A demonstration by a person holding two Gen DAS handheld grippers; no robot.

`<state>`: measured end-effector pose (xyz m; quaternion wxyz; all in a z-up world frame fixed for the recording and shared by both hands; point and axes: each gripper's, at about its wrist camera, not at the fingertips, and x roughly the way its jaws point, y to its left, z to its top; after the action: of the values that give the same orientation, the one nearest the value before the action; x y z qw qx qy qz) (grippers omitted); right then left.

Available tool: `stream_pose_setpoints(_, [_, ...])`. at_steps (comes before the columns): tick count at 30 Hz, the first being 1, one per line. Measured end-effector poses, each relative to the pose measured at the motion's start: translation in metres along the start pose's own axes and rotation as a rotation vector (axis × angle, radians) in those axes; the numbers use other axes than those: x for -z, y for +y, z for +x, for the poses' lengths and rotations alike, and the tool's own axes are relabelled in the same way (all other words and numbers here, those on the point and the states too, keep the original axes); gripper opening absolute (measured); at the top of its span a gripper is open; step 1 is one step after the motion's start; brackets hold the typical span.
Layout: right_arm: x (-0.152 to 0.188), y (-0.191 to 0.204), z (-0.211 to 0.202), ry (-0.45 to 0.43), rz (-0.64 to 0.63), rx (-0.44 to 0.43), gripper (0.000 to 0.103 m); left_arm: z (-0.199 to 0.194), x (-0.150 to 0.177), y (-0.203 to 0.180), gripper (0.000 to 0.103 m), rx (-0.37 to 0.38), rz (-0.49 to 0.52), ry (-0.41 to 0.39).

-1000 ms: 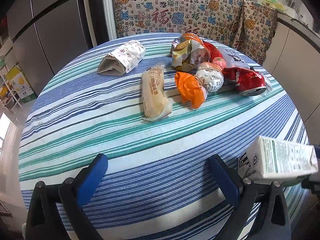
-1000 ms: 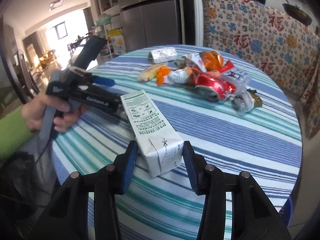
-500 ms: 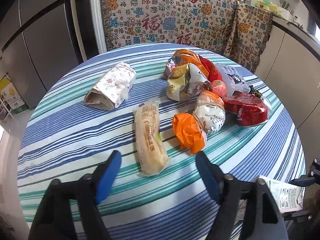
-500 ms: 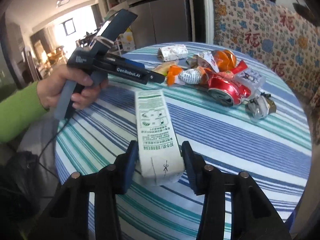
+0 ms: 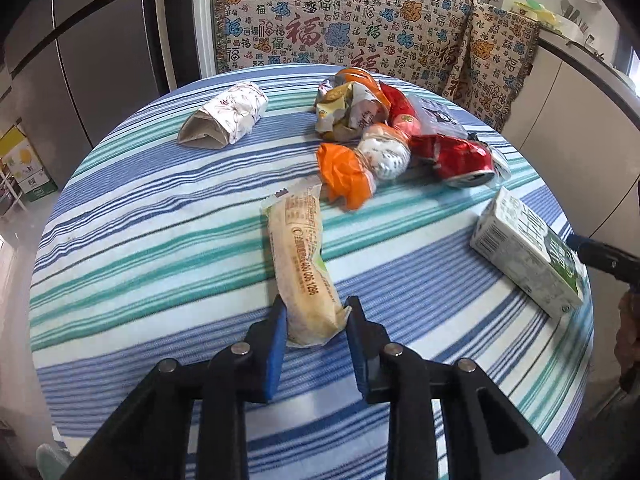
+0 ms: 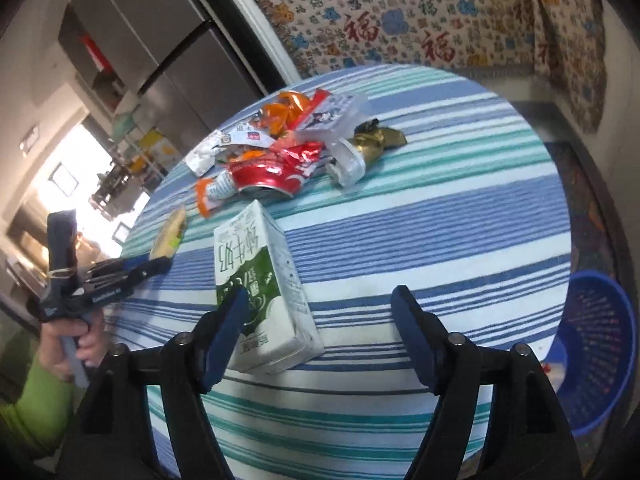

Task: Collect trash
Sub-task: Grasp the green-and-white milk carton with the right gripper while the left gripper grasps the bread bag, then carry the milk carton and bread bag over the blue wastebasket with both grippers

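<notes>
My left gripper (image 5: pixel 316 320) is shut on the near end of a long tan snack wrapper (image 5: pixel 302 264) lying on the striped round table (image 5: pixel 140 240). My right gripper (image 6: pixel 320 320) is open. A white and green milk carton (image 6: pixel 260 292) lies on the table between its fingers, against the left finger and not gripped; the carton also shows in the left wrist view (image 5: pixel 528 256). A pile of trash lies beyond: a crushed red can (image 5: pixel 456 156), an orange wrapper (image 5: pixel 346 176), and a folded paper packet (image 5: pixel 226 120).
A blue plastic basket (image 6: pixel 596 360) stands on the floor to the right of the table. A patterned cloth (image 5: pixel 360 28) hangs behind the table. A steel fridge (image 5: pixel 88 40) stands at the back left. A gold foil wrapper (image 6: pixel 376 142) lies by the pile.
My left gripper moved forward and closed on the tan wrapper. My right gripper opened and let the milk carton down onto the table, and the view swung right to show the blue basket.
</notes>
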<state>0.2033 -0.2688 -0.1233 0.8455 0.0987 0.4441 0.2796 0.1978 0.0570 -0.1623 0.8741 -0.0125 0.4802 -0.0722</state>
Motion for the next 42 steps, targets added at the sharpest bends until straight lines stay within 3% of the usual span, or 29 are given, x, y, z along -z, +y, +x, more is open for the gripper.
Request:
stream_pose_setpoints(2, [-0.001, 0.018, -0.007, -0.006, -0.106, -0.02, 0.093, -0.004, 0.006, -0.007, 0.031, -0.005, 0.011, -0.004])
stream_pose_setpoints(4, [0.003, 0.041, -0.004, 0.018, -0.237, 0.002, 0.096, -0.006, 0.01, -0.011, 0.042, -0.019, 0.028, -0.007])
stream_pose_setpoints(6, [0.008, 0.059, 0.012, 0.052, -0.328, 0.07, 0.096, -0.004, 0.013, -0.014, 0.06, -0.036, 0.037, -0.008])
stream_pose_setpoints(10, [0.017, 0.072, 0.041, 0.108, -0.409, 0.15, 0.094, -0.002, 0.011, -0.015, 0.06, -0.053, 0.025, -0.011])
stream_pose_setpoints(15, [0.009, 0.085, 0.045, 0.081, -0.449, 0.161, 0.094, 0.002, -0.001, -0.017, 0.06, -0.07, 0.001, -0.003])
stream_pose_setpoints(16, [0.006, 0.087, 0.044, 0.076, -0.448, 0.158, 0.094, 0.003, -0.002, -0.016, 0.059, -0.074, 0.002, -0.001])
stream_pose_setpoints(17, [0.002, 0.088, 0.046, 0.086, -0.441, 0.149, 0.085, 0.005, -0.003, -0.016, 0.052, -0.076, 0.004, 0.004])
stream_pose_setpoints(18, [-0.002, 0.087, 0.049, 0.114, -0.429, 0.144, 0.053, 0.006, -0.003, -0.016, 0.033, -0.075, 0.008, 0.012])
stream_pose_setpoints(20, [-0.006, 0.083, 0.053, 0.15, -0.393, 0.16, 0.048, 0.004, -0.003, -0.017, 0.028, -0.075, 0.016, 0.011])
stream_pose_setpoints(23, [-0.006, 0.076, 0.042, 0.146, -0.342, 0.15, 0.048, -0.001, 0.001, -0.018, 0.022, -0.05, 0.002, 0.007])
stream_pose_setpoints(27, [-0.002, 0.069, 0.019, 0.098, -0.284, 0.156, 0.048, -0.011, 0.008, -0.032, 0.022, -0.008, -0.005, -0.015])
stream_pose_setpoints(42, [0.005, -0.005, -0.045, -0.041, -0.018, 0.162, 0.048, -0.011, -0.011, -0.136, 0.022, 0.123, 0.088, -0.035])
